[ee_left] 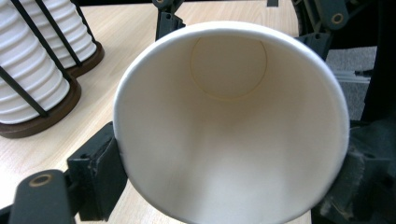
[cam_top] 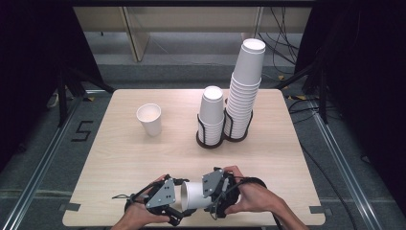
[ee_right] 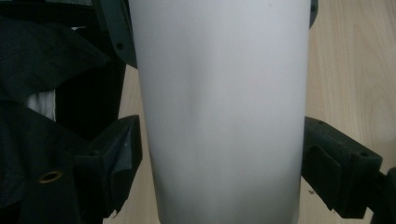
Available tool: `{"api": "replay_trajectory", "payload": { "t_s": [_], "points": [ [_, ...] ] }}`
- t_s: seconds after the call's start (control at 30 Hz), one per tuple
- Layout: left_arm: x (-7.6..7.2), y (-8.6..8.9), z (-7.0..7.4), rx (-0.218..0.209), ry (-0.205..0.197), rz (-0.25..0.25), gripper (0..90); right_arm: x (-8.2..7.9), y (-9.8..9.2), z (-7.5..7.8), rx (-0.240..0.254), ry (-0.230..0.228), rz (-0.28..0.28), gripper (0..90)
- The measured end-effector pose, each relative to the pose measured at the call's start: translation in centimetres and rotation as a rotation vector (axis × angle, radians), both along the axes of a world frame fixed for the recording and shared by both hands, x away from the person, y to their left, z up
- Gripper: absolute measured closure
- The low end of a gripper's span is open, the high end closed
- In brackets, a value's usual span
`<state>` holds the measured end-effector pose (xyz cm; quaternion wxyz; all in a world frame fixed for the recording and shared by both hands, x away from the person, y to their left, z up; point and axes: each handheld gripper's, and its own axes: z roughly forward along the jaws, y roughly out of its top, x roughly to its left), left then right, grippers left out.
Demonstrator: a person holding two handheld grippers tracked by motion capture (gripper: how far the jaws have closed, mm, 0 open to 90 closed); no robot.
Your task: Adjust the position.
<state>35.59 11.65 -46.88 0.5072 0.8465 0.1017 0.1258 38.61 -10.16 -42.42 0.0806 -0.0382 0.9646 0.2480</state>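
High view: a white paper cup (cam_top: pixel 194 195) lies on its side at the near edge of the desk (cam_top: pixel 124 158), its long axis running 9 to 3 o'clock. The left hand-held gripper (cam_top: pixel 178 197) is at its mouth end, the right hand-held gripper (cam_top: pixel 214 191) on its body.

Left gripper view: the cup mouth faces the camera; the jaws pinch the rim at 8 and 4 o'clock.

Right gripper view: the cup wall stands between the jaws, which pinch it at 9 and 3 o'clock.
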Motion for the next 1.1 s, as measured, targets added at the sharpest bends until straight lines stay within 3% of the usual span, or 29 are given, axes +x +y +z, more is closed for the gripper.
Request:
{"api": "replay_trajectory", "payload": {
  "t_s": [0.07, 0.17, 0.27, 0.3, 0.4, 0.47, 0.5, 0.53, 0.57, 0.6, 0.67, 0.77, 0.83, 0.93, 1.0, 1.03, 1.1],
  "points": [
    [0.1, 0.0, 0.0, 0.007, -0.004, -0.008, 14.1, 0.0, 0.3, -0.1, -0.013, -0.024, 0.025, 19.6],
    [-0.1, -0.2, -0.1, 0.006, -0.003, -0.003, 14.1, 0.0, 0.4, -0.3, -0.029, -0.028, 0.013, 20.5],
    [-0.1, -0.2, 0.0, 0.014, -0.01, -0.008, 14.1, 0.1, 0.6, -0.7, -0.019, -0.019, 0.038, 21.4],
    [-0.1, -0.2, 0.1, 0.014, -0.014, -0.01, 14.1, -0.2, 0.5, -0.7, -0.034, -0.002, -0.012, 21.4],
    [-0.1, -0.2, 0.0, -0.001, -0.011, -0.01, 13.8, -0.1, 0.6, -0.8, -0.029, -0.005, -0.001, 23.1],
    [-0.1, -0.1, -0.1, -0.052, -0.014, -0.003, 11.0, 0.2, 0.6, -0.8, -0.003, -0.007, 0.04, 22.8],
    [0.0, 0.0, -0.2, -0.073, -0.014, 0.004, 9.0, 0.2, 0.4, -0.7, 0.012, 0.012, 0.013, 22.6],
    [0.0, 0.0, -0.2, -0.094, -0.018, 0.012, 7.7, 0.4, 0.3, -0.7, 0.04, 0.017, 0.041, 22.5],
    [0.0, 0.1, -0.2, -0.119, -0.018, 0.018, 6.2, 0.5, 0.2, -0.7, 0.071, 0.051, 0.033, 22.5],
    [0.0, 0.3, -0.2, -0.145, -0.016, 0.017, 6.2, 0.7, 0.0, -0.7, 0.094, 0.054, 0.046, 22.5],
    [0.1, 0.4, -0.2, -0.202, 0.005, 0.03, 6.8, 1.2, -0.5, -0.6, 0.145, 0.085, 0.05, 22.5],
    [0.3, 0.8, -0.2, -0.228, 0.019, 0.034, 6.9, 1.7, -1.2, -0.5, 0.205, 0.104, 0.037, 22.5],
    [0.5, 0.9, -0.3, -0.282, 0.034, 0.028, 7.0, 1.9, -1.5, -0.4, 0.253, 0.13, 0.034, 22.5],
    [0.5, 1.0, -0.4, -0.305, 0.045, 0.036, 7.0, 1.9, -1.8, -0.1, 0.294, 0.157, 0.032, 22.5],
    [0.4, 1.0, -0.3, -0.295, 0.047, 0.036, 7.7, 1.9, -1.8, -0.1, 0.303, 0.164, 0.034, 22.4],
    [0.4, 0.8, -0.4, -0.317, 0.045, 0.028, 8.4, 1.9, -1.8, -0.1, 0.305, 0.165, 0.036, 22.4],
    [0.3, 0.9, -0.2, -0.318, 0.05, 0.039, 8.2, 1.9, -1.7, -0.2, 0.306, 0.163, 0.037, 22.4]
  ]
}}
